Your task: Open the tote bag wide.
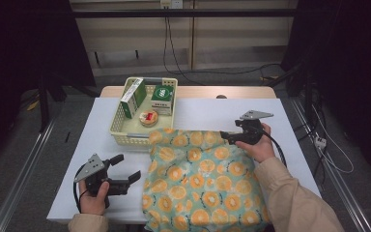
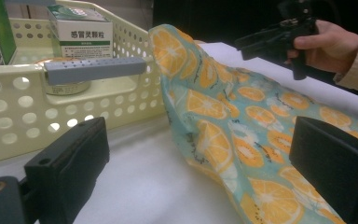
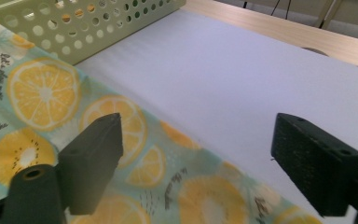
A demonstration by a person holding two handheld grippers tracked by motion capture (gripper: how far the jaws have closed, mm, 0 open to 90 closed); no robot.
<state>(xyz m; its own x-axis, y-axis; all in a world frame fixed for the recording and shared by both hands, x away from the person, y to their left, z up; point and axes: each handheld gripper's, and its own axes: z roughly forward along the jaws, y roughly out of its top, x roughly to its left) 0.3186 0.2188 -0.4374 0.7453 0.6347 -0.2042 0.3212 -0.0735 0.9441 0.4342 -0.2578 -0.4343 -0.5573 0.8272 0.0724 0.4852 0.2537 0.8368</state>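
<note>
The orange-print cloth [image 1: 200,181] lies spread over the white table cover [image 1: 290,118], filling the near middle of the table and running off its near edge, with its far left corner lifted against the front wall of the cream perforated basket [image 1: 125,135]. Your right gripper [image 1: 227,137] sits at the cloth's far edge, toward the right, and its jaws stand wide apart with nothing pinched between them; in the right gripper view the cloth's hem runs slantwise under the gap, so that one finger [image 3: 93,161] hangs above the printed fabric and the other above the bare white cover just beyond the hem. No pad touches the cloth there. Your left gripper [image 1: 127,168] rests over the bare cover just beside the cloth's left edge, jaws likewise spread wide and empty; in the left gripper view the raised fold of cloth [image 2: 223,135] lies ahead of the gap and passes behind the right-hand finger [image 2: 335,165], apart from both pads. In the basket stand a green-and-white box [image 1: 133,96], leaning, and a second white-and-green box [image 1: 163,99], with a small round tin [image 1: 148,118] in front of them.
</note>
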